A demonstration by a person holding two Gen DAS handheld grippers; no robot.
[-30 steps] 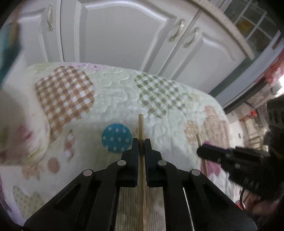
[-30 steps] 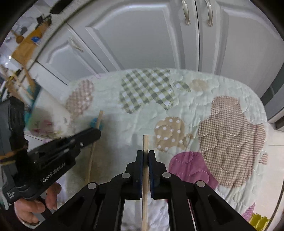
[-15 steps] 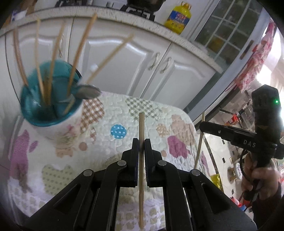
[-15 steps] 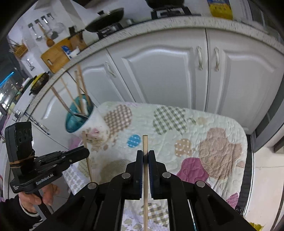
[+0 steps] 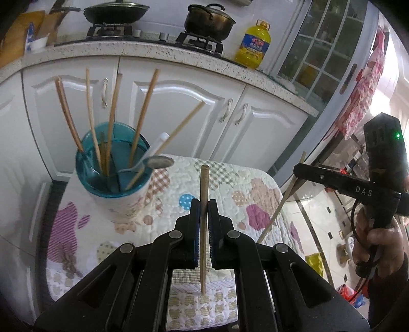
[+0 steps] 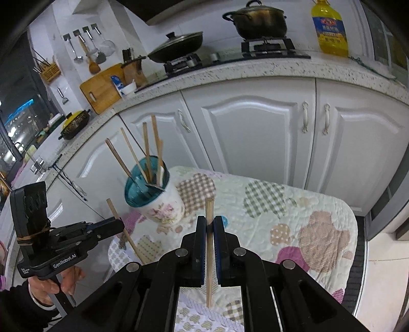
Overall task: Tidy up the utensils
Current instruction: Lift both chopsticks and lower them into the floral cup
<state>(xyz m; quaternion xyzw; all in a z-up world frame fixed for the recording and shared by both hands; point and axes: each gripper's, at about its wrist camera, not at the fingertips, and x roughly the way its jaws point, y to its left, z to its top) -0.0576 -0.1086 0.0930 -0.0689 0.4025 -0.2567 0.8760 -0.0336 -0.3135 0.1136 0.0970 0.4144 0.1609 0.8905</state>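
My left gripper (image 5: 203,204) is shut on a wooden chopstick (image 5: 203,184) that stands upright between its pads, well above the quilted table (image 5: 260,189). My right gripper (image 6: 209,221) is shut on a second chopstick (image 6: 209,209), also lifted. Each gripper shows in the other's view: the right gripper (image 5: 297,169) at the right with its chopstick (image 5: 278,206), the left gripper (image 6: 120,224) at the lower left with its chopstick (image 6: 127,237). A floral utensil holder with a teal liner (image 5: 115,178) (image 6: 156,201) stands at the table's back left, holding several chopsticks and a spoon (image 5: 156,162).
White cabinet doors (image 6: 255,132) rise close behind the table. On the counter above are a wok (image 5: 115,12), a pot (image 5: 207,20) and a yellow oil bottle (image 5: 253,46). A person's hand (image 5: 375,242) holds the right gripper; floor lies beyond the table's right edge.
Both grippers have risen from just above the quilt, each carrying its chopstick. The utensil holder and counter have come into view.
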